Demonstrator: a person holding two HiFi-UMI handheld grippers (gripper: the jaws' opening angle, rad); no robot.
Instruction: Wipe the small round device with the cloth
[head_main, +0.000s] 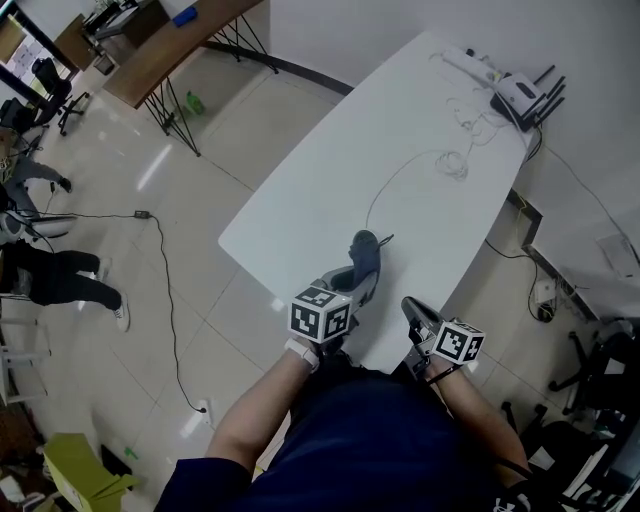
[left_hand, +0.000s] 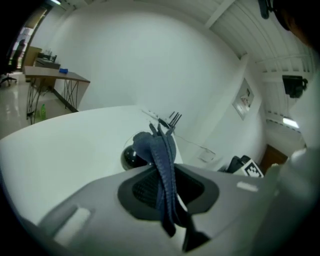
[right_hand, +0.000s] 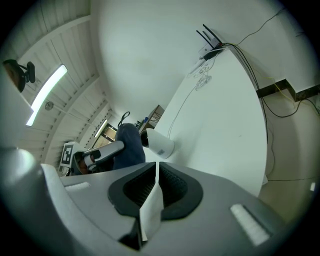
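Left claw (left_hand: 164, 172): clamped on the dark blue cloth (left_hand: 161, 150). A fold is pinched between the pads, the loose bunch pokes out past the tips, and a tail hangs down on the near side.
Right claw (right_hand: 156, 167): jaws together, with none of the task's things in them. A thin white sliver sits in the seam and I can't say what it is. This claw waits at the near edge of the bench, to the right of the left claw and apart from the device.
Small round device (right_hand: 160, 144): on the bench (head_main: 400, 130) close to its near edge, just past the left claw's tips. It has a white body and a dark glossy front. The cloth bunch is right up against it and looks to be touching.
Cable (head_main: 385, 185): runs from the device toward the far end of the bench, where a router (head_main: 520, 95) with antennas sits.
Step in hand: by my reading this is the wipe itself, with the cloth gripped and brought onto the device.
Next move: I'd say it calls for rubbing the bunch across the body and the dark front with light pressure. The device looks light and rounded, so it may slide or roll, and the idle right claw could steady it.
Count: two claws, one cloth, one device, one cable, one router.
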